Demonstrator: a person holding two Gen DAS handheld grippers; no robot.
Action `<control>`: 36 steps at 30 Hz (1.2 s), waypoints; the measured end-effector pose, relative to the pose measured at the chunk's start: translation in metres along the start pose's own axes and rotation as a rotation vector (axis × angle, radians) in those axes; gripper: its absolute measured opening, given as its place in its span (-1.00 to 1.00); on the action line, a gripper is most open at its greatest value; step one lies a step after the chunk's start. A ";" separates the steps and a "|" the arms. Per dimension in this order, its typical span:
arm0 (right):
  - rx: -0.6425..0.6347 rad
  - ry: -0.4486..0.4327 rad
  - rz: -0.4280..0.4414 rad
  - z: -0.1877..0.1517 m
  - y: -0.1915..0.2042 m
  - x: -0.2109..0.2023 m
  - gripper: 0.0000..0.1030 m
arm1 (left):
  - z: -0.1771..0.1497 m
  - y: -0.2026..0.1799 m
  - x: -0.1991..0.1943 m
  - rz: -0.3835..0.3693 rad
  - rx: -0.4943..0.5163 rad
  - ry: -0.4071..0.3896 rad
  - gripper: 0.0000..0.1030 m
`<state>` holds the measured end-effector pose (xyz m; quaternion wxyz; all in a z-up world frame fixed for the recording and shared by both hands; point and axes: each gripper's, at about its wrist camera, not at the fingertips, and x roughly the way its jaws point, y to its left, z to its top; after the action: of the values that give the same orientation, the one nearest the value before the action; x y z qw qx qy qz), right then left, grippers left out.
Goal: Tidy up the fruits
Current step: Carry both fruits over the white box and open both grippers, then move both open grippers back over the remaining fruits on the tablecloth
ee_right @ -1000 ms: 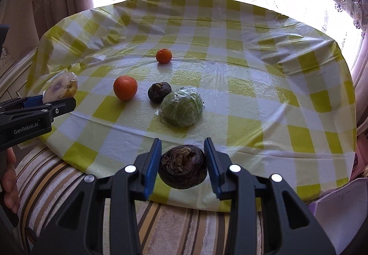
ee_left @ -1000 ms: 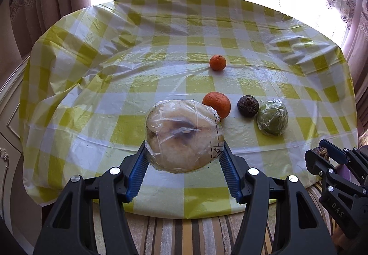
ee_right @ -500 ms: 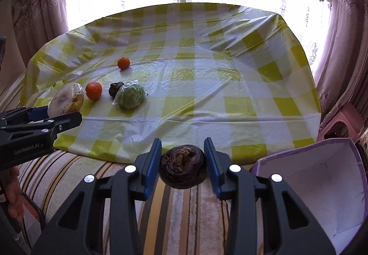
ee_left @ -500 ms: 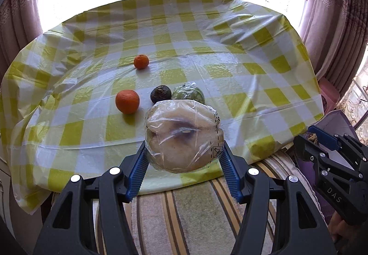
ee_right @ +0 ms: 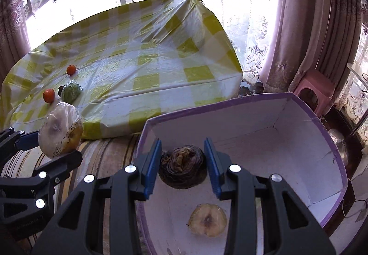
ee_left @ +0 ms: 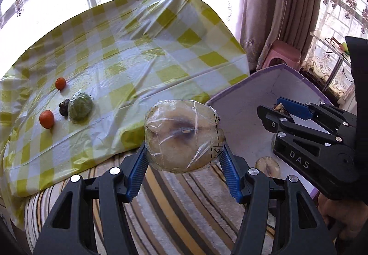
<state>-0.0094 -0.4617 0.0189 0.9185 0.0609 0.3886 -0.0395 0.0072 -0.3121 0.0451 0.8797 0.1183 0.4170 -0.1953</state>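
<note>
Held in the left gripper (ee_left: 184,176): a pale, round fruit half wrapped in clear cling film (ee_left: 182,134), cut face toward the camera, dark core at centre. Probably light and fairly firm, but slippery under the film and easily bruised; best taken across its widest part on the rounded flanks, as now, with gentle pressure. Jaws about half spread, blue ribbed pads pressed on both sides of the wrapped half. Carried in the air above a striped brown and cream rug (ee_left: 174,209), just beside the near rim of a white cardboard box with purple edging (ee_right: 299,137).

Held in the right gripper (ee_right: 182,165): a dark, wrinkled, shrivelled round fruit (ee_right: 182,168). Likely light, dry and somewhat soft, rough enough not to slip; a squeeze across the middle suits it. Jaws drawn narrow and clamped on its two sides. Carried over the open box, above the box floor.

Already lying on the box floor: an unwrapped pale fruit half with brown core (ee_right: 207,220).

Left on the yellow and white checked plastic tablecloth (ee_right: 147,71): two small orange citrus fruits (ee_right: 49,95), a green film-wrapped round fruit (ee_right: 71,92) and a small dark fruit (ee_left: 64,106) touching it.
</note>
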 end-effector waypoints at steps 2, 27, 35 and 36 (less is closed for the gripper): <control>0.010 0.016 -0.043 -0.007 -0.017 0.001 -0.25 | -0.004 -0.024 0.006 -0.025 0.042 0.015 0.13; 0.057 0.173 -0.194 -0.048 -0.066 0.042 0.01 | -0.022 -0.097 0.043 -0.081 0.280 0.049 -0.18; 0.060 0.165 -0.224 -0.044 -0.067 0.041 0.51 | -0.027 -0.105 0.037 -0.121 0.308 0.046 0.52; 0.059 0.163 -0.225 -0.043 -0.067 0.040 0.55 | -0.027 -0.105 0.033 -0.123 0.308 0.039 0.53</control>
<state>-0.0206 -0.5231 -0.0452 0.8715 0.0472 0.4650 -0.1486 -0.0387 -0.4045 -0.0022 0.8293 0.2298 0.4056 -0.3081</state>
